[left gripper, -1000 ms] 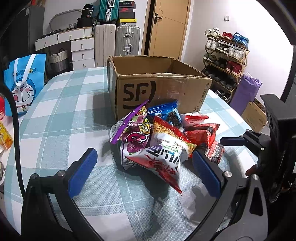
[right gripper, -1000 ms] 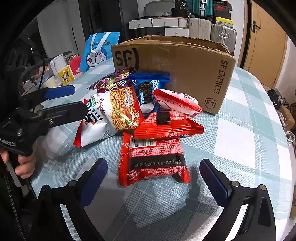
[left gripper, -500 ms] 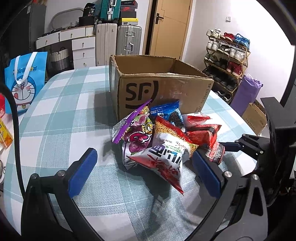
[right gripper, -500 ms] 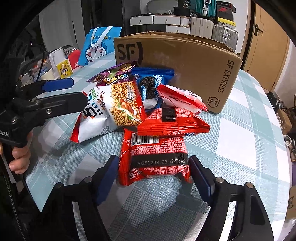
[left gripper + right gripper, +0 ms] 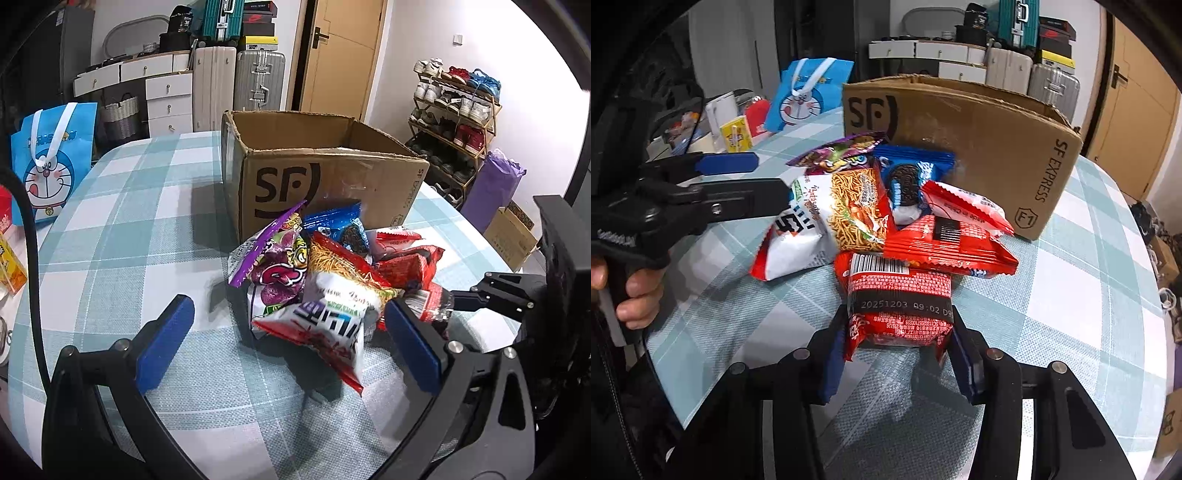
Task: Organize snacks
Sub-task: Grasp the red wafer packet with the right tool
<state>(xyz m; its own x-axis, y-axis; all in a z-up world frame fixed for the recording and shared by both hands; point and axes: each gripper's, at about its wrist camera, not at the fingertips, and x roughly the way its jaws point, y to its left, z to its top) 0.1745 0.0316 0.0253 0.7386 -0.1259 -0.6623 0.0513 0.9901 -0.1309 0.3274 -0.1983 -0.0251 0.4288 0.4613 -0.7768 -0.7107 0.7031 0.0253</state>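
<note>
A pile of snack packets lies on the checked tablecloth (image 5: pixel 1071 280) in front of an open SF cardboard box (image 5: pixel 979 140) (image 5: pixel 332 184). My right gripper (image 5: pixel 897 332) has its jaws closing on the nearest red packet with a barcode (image 5: pixel 899 291); both blue pads press its sides and it bulges. Behind it lie a flat red packet (image 5: pixel 945 243), a blue cookie pack (image 5: pixel 908 177), a noodle snack bag (image 5: pixel 846 206) (image 5: pixel 340 288) and a purple bag (image 5: pixel 277 266). My left gripper (image 5: pixel 286 308) stands open, its fingers on either side of the pile's near end.
A blue cartoon bag (image 5: pixel 51 162) and a yellow carton (image 5: pixel 737 133) stand at the table's left side. A person's hand (image 5: pixel 635 295) holds the left gripper's handle. Suitcases, drawers and a shoe rack (image 5: pixel 454 110) stand beyond the table.
The right gripper's jaws went from wide apart to closed against the red barcode packet, which now bulges between the pads. The left gripper stayed put and open.
</note>
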